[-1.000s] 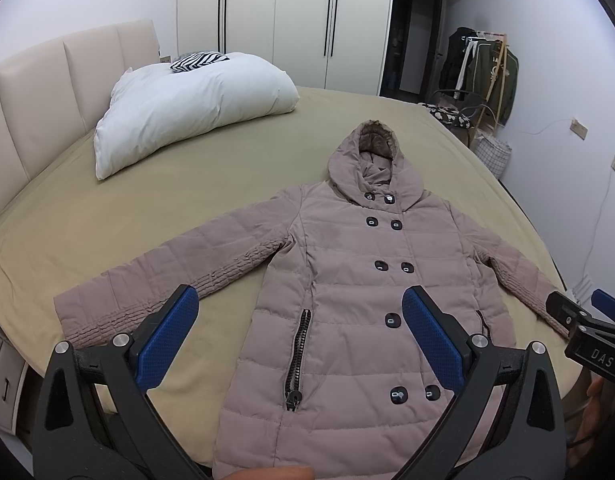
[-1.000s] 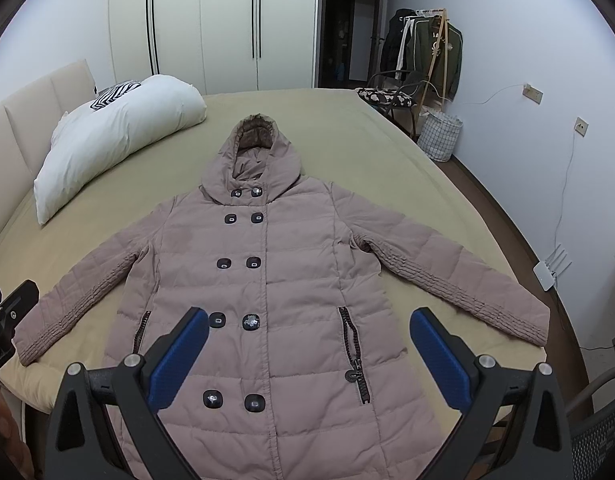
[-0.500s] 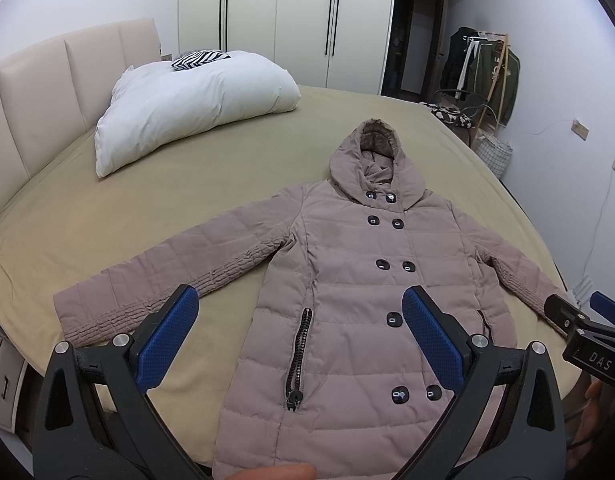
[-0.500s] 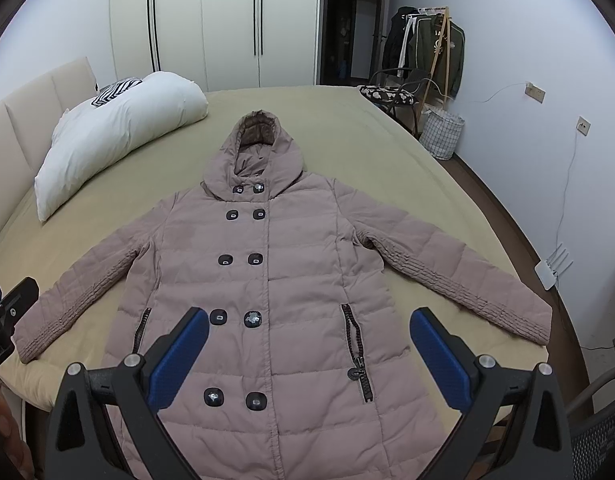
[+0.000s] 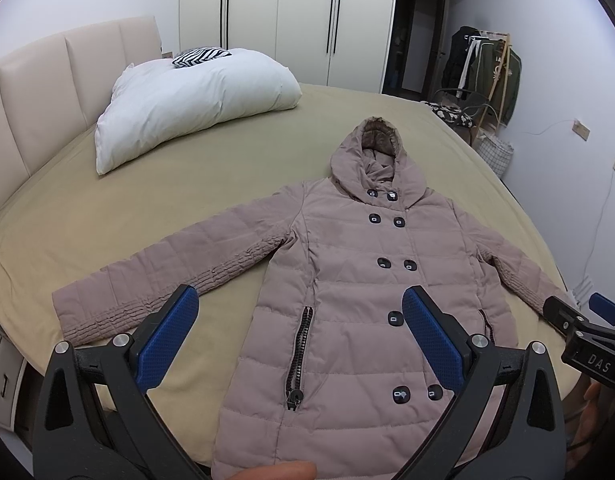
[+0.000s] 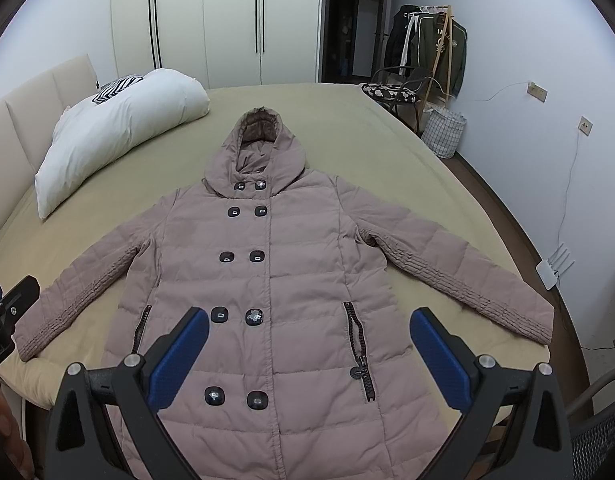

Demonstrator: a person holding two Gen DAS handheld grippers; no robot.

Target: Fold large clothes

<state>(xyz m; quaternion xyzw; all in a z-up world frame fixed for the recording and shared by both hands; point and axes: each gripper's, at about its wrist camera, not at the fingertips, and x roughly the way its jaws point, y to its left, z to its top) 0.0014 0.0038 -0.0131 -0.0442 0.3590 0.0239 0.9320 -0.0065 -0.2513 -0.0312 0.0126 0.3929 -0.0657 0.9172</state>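
A quilted coat (image 6: 267,280) lies spread flat, front up, on a bed (image 5: 187,184), with both claws hanging released above its near hem.

At far left, a padded cream headboard (image 5: 35,96) backs a plump white pillow (image 5: 195,100) with a zebra-striped cloth (image 5: 201,56) on top. The left claw (image 5: 299,336) has its blue, dimpled pads wide apart, gripping nothing, over the coat's left zip pocket. The puffy, dusty-pink coat has a hood pointing far, two rows of dark rounded buttons, and sleeves with ribbed, gathered cuffs angled outward on the smooth olive sheet. The right claw (image 6: 309,354) is likewise spread and empty over the lower buttons. At far right stand a clothes rack (image 6: 435,48), a chair (image 6: 395,94) and a checked basket (image 6: 443,132).
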